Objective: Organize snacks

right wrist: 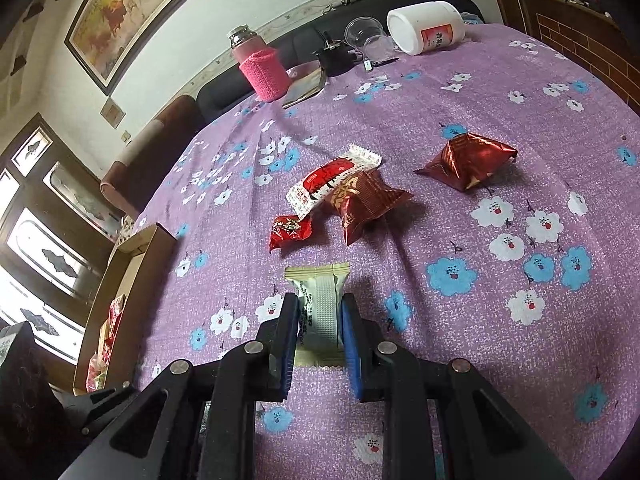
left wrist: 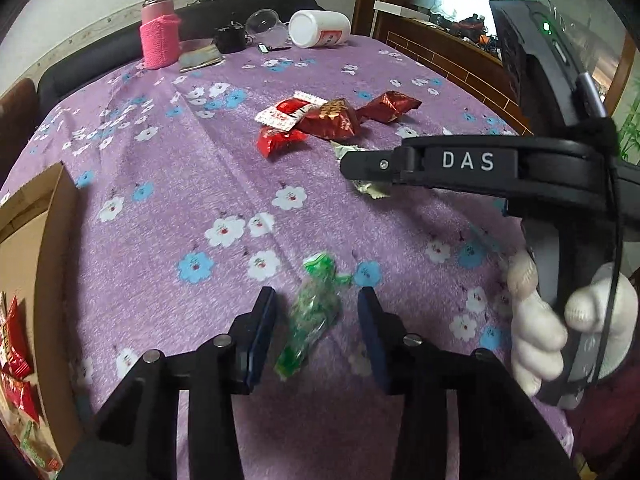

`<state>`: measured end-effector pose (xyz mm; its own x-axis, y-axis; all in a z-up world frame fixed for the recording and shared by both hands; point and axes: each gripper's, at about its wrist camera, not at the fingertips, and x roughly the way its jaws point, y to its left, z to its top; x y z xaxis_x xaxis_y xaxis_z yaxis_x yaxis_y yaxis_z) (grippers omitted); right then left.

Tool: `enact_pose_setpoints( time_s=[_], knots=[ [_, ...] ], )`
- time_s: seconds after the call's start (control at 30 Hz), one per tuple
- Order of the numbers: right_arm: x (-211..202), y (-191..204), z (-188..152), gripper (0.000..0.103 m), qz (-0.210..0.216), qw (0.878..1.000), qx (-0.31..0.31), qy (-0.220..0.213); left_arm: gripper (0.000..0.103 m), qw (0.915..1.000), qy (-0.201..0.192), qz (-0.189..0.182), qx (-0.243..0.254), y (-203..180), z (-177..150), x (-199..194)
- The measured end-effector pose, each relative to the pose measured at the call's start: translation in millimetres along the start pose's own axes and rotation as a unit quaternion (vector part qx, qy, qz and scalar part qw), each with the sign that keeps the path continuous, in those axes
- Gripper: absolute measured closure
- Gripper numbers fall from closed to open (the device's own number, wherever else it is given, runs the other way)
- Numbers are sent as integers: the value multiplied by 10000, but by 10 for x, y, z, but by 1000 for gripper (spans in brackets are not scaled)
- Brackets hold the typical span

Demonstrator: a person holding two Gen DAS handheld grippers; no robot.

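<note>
My left gripper [left wrist: 316,300] is open, its jaws either side of a green wrapped snack [left wrist: 314,312] lying on the purple flowered tablecloth [left wrist: 180,184]. My right gripper [right wrist: 319,308] is shut on a pale green-white snack packet [right wrist: 322,304]; in the left wrist view the right gripper [left wrist: 360,168] covers most of that packet [left wrist: 370,190]. Several red snack packets [right wrist: 352,196] lie in a loose group mid-table, also in the left wrist view [left wrist: 320,120]. A cardboard box [left wrist: 44,248] holding snacks sits at the left edge, also in the right wrist view [right wrist: 128,280].
At the table's far side stand a pink flask [left wrist: 160,32], a tipped white jar [left wrist: 320,28], a clear cup [left wrist: 266,22], a small black object [left wrist: 230,38] and a foil packet [left wrist: 200,60]. A dark sofa and wooden furniture lie beyond.
</note>
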<state>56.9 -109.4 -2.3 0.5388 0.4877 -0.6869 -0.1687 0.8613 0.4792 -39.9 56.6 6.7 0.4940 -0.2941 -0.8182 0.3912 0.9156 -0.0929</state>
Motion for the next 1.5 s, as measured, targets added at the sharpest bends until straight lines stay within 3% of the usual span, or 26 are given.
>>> enact_pose_setpoints(
  time_s=[0.07,0.1,0.13,0.3,0.43,0.63,0.77,0.93,1.07,1.23,1.3,1.4,1.5],
  knots=[
    [4,-1,7,81,0,10000,-8,-1,64,9996,-82,208,173,-74,10,39],
    [3,1,8,81,1,10000,-7,-6,78,9993,-98,296,224,-98,8,44],
    [1,1,12,81,-6,10000,-15,-14,81,9992,-111,318,215,-108,3,34],
    [-32,31,10,81,-33,9999,-91,-140,81,9987,-242,38,-449,103,-56,-125],
    [-68,75,-5,81,-21,9995,-168,-269,80,9899,-661,-297,-1221,430,-158,-532],
    [-114,290,-61,81,5,9990,-322,-318,80,9693,-1267,151,-2100,1095,-459,-1241],
    [-99,740,-190,80,494,9975,-509,-53,80,9529,-1270,538,-2702,1563,-781,-1437],
    [80,1554,-393,80,970,9875,-1182,381,80,9377,-1099,579,-3244,1885,-1068,-1395],
    [262,2080,-564,80,1128,9775,-1635,706,80,9368,-1079,404,-3304,1913,-1116,-1342],
    [484,2417,-666,80,959,9719,-1960,878,80,9394,-1038,243,-3258,1851,-1115,-1268],
    [566,2463,-677,80,883,9715,-1991,932,73,9389,-1005,160,-3288,1852,-1130,-1231],
    [645,2526,-696,78,900,9689,-2093,963,55,9372,-1030,102,-3332,1859,-1161,-1247],
    [657,2539,-679,77,896,9696,-2087,910,49,9373,-1070,146,-3314,1855,-1169,-1297]
  ],
)
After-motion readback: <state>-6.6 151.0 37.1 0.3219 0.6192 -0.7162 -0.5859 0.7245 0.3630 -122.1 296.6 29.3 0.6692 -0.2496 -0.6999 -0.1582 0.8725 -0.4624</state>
